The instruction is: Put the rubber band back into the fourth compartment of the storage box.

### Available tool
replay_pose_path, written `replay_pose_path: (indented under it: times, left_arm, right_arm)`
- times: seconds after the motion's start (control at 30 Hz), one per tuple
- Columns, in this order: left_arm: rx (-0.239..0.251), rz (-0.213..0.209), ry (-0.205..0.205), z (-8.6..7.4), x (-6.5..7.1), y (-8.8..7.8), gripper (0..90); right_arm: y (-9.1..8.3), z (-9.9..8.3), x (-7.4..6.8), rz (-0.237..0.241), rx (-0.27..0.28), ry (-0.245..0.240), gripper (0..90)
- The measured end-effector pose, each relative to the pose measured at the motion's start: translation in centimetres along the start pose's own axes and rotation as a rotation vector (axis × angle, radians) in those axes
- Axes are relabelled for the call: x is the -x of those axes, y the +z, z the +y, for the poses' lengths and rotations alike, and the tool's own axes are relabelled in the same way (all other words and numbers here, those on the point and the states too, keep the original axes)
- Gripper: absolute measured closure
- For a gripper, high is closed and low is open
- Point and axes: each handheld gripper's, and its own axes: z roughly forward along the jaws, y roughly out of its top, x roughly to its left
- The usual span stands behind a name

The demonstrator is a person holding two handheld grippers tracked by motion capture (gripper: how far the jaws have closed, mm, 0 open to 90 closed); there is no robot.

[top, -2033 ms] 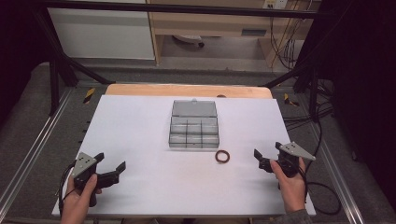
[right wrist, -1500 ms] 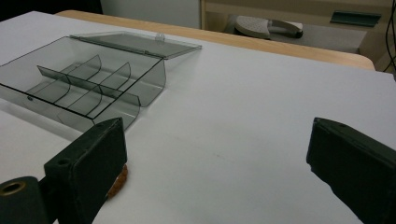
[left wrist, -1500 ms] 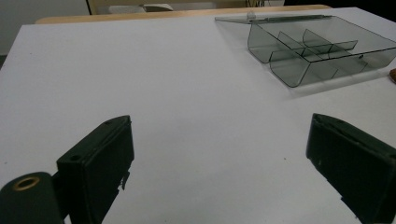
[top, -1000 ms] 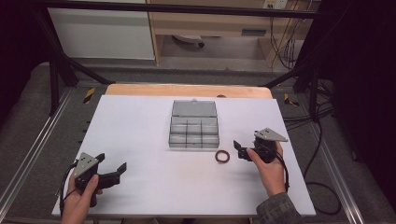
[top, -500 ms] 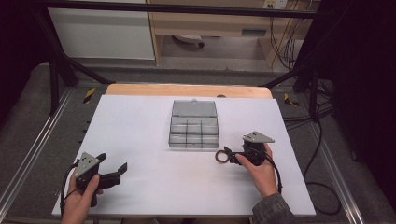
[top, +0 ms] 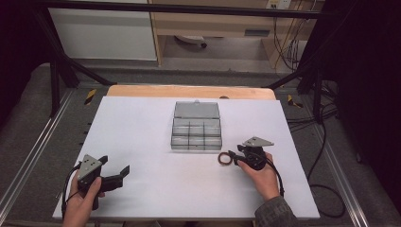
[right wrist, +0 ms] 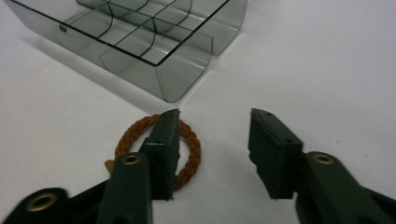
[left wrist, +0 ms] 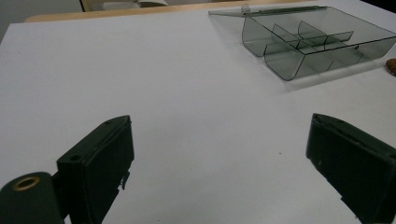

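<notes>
the work is only just getting under way: the right gripper [top: 235, 156] is reaching down over a brown braided ring [right wrist: 159, 148] that is lying flat on the white table [top: 156, 137], just beside the near right corner of the clear divided box [top: 196, 127]. its jaws have just been closing, yet in the right gripper view they are standing half apart, one jaw sitting inside the ring's hole and the other on bare table outside it, so the right side of the ring is lying between them with nothing pressing on it; the ring is not yet being pinched or lifted. the box is sitting with its lid laid open and every compartment is looking empty. the left gripper [top: 120, 174] is resting near the front left of the table in the person's hand, its jaws spread wide over bare table and holding nothing. judging from this, gripping the ring, lifting it and probably dropping it into a compartment are all still waiting to be done.
</notes>
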Motion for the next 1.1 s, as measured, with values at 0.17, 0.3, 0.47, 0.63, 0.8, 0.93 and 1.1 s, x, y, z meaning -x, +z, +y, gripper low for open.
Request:
replay_pose_path:
  times: [0.17,0.3,0.47,0.63,0.8,0.93,1.1]
  left_arm:
    - [-0.005,-0.003,0.000,-0.1,0.1,0.0,7.4]
    - [-0.006,-0.004,-0.001,-0.1,0.1,0.1,7.4]
    - [-0.006,-0.007,-0.001,-0.1,0.0,0.1,7.4]
    - [-0.009,-0.011,0.000,-0.1,0.1,0.0,7.4]
    - [-0.008,-0.005,-0.003,-0.1,0.0,0.1,7.4]
    - [-0.006,-0.006,-0.005,-0.2,0.1,0.0,7.4]
    - [-0.011,-0.006,-0.003,-0.2,0.0,0.0,7.4]
  right_arm:
    - [0.6,-0.3,-0.5,0.026,-0.037,-0.024,66.3]
    - [0.9,-0.5,-1.0,0.030,-0.064,-0.055,76.3]
    - [1.0,-0.6,-1.0,0.041,-0.082,-0.061,83.6]
    - [0.7,-0.4,-1.2,0.078,-0.065,-0.055,85.6]
    - [0.2,0.2,-2.0,0.115,-0.031,-0.050,85.9]
    - [0.2,0.9,-2.6,0.136,-0.014,-0.062,86.0]
    - [0.3,1.6,-3.9,0.163,-0.017,-0.092,86.0]
